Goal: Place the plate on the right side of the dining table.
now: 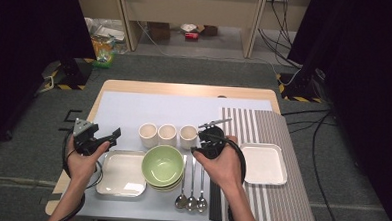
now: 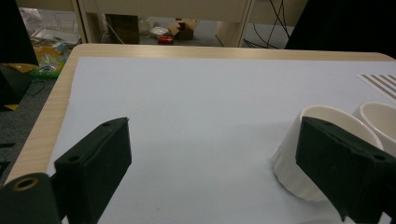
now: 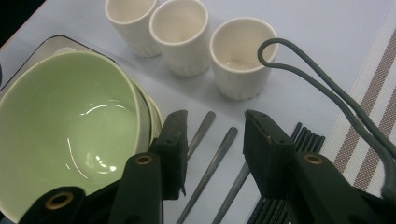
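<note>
The table (image 1: pixel 185 89) has a pale wooden top, and a white mat (image 1: pixel 149 111) covers most of it. Right of the white mat lies a striped mat (image 1: pixel 275 194) that hangs over the table's right edge. Around the table I see grey carpet, black curtains on both sides and cables on the floor behind.

I take the green bowl (image 1: pixel 163 165) as my landmark; it stands on other bowls near the front of the white mat. Behind it three white cups (image 1: pixel 167 135) stand in a row, close to each other. Left of the bowl is a white square plate (image 1: pixel 122 173), touching or almost touching it. Just right of the bowl lie three spoons (image 1: pixel 191 183) side by side, then black chopsticks (image 1: pixel 215 201). Further right, on the striped mat, lies a second square plate (image 1: pixel 264 164).

My right claw (image 3: pixel 212 144) hovers over the spoon handles, just right of the bowl, pointing down and forward. Its jaws are spread, with two handles seen between them, and the pads do not press on anything. My left claw (image 2: pixel 210 177) is held low, left of the bowl and behind the left plate, pointing to the far edge. Its jaws are wide apart with bare mat between them; the leftmost cup is behind its right jaw.

Behind the cups the white mat is free up to the far edge.
</note>
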Demonstrator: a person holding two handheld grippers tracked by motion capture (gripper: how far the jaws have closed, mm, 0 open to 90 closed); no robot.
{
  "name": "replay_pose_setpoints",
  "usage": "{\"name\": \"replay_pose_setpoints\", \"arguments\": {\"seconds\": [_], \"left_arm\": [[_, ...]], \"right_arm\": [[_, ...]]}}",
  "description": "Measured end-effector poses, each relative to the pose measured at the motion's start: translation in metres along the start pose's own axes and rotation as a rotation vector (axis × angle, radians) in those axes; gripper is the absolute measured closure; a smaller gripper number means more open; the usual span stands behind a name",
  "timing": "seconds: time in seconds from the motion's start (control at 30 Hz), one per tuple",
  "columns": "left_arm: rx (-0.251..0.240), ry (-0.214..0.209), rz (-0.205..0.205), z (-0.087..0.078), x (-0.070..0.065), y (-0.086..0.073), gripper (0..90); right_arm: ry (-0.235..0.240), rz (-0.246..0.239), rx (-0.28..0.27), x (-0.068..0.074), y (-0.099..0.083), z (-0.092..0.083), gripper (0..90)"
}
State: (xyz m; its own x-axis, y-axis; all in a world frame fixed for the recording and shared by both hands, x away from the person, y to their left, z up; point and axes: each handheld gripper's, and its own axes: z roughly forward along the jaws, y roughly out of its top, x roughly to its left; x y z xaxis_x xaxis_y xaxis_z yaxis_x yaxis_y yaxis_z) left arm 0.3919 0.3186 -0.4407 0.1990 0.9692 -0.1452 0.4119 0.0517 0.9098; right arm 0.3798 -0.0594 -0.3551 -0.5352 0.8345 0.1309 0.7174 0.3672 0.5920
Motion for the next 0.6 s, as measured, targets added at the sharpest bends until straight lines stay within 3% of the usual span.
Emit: {"name": "replay_pose_setpoints", "arguments": {"seconds": [0.6], "left_arm": [[-0.002, 0.000, 0.000, 0.000, 0.000, 0.000, 9.6]], "right_arm": [[0.022, -0.021, 0.014, 0.012, 0.007, 0.005, 61.4]]}}
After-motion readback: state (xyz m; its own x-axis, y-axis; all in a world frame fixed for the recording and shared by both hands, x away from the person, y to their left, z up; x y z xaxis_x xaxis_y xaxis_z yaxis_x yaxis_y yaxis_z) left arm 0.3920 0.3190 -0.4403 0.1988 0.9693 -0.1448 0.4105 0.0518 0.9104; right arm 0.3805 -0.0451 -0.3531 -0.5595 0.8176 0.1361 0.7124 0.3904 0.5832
